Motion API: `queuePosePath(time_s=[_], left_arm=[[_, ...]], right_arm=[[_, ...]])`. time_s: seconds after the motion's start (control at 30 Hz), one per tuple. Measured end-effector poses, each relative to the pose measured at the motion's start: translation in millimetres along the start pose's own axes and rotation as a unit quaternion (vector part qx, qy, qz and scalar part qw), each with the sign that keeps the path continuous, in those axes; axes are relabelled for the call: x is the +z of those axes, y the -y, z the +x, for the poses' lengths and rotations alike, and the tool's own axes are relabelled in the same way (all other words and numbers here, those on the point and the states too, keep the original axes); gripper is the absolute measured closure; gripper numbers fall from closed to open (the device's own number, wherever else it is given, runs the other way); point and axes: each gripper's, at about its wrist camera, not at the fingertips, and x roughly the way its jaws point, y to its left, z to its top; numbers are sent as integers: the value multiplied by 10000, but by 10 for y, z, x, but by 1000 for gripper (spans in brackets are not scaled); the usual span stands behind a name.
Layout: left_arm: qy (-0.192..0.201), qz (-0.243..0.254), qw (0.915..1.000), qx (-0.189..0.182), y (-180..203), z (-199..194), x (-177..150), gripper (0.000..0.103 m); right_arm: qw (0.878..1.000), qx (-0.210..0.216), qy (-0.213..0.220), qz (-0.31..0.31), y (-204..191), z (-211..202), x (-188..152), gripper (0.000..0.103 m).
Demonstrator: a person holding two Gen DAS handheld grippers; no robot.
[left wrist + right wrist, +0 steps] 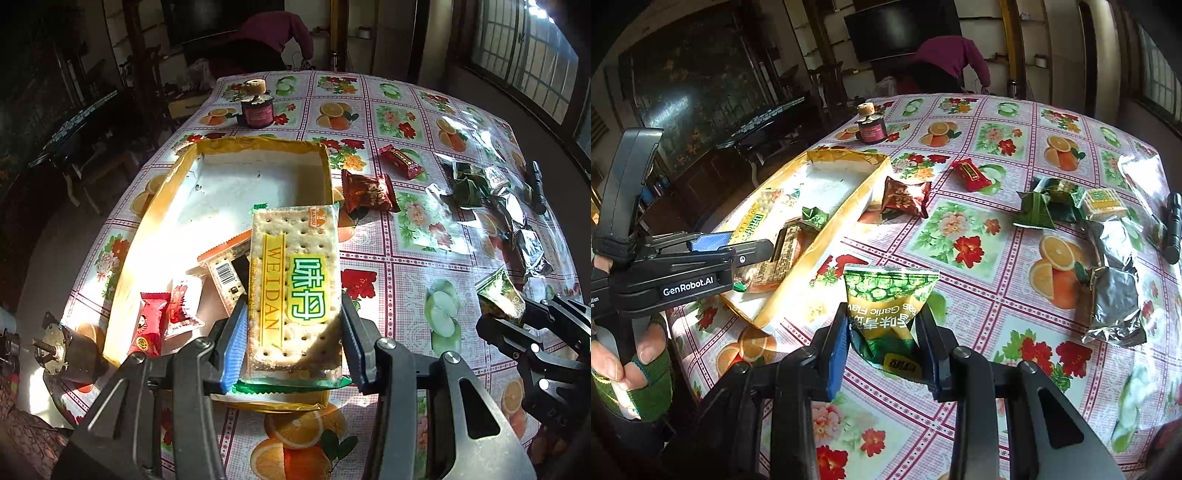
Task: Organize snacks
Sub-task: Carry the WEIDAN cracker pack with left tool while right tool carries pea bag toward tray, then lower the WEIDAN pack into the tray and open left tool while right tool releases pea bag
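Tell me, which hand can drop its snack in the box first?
Probably left: the left gripper holds the cracker pack over the box; the right gripper holds its green pea packet beside it.

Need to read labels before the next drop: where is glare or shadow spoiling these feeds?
Left wrist view: sunlight bleaches the gold box floor and the red candy packets; the cracker pack in the left tool stays readable. Right wrist view: the silver foil packs glare, the green pea packet in the right tool is shaded low down; both views bend at their edges.

The far half of the box (258, 173) floor lies bare; snack packets (207, 280) crowd its near end.
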Motion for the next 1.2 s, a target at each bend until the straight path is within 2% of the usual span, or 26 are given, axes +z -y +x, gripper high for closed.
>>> queuePosePath(time_s=[0.3, 0.6, 1.2], left_arm=[[105, -295, 9994, 156, -350, -57, 12, 55], [48, -591, 9980, 234, -635, 5, 5, 55], [-145, -587, 9980, 198, -681, 236, 26, 55]], right_arm=[[9987, 358, 52, -370, -454, 235, 262, 69], [9987, 416, 26, -307, -527, 370, 367, 69], [9977, 614, -30, -271, -664, 822, 713, 69]])
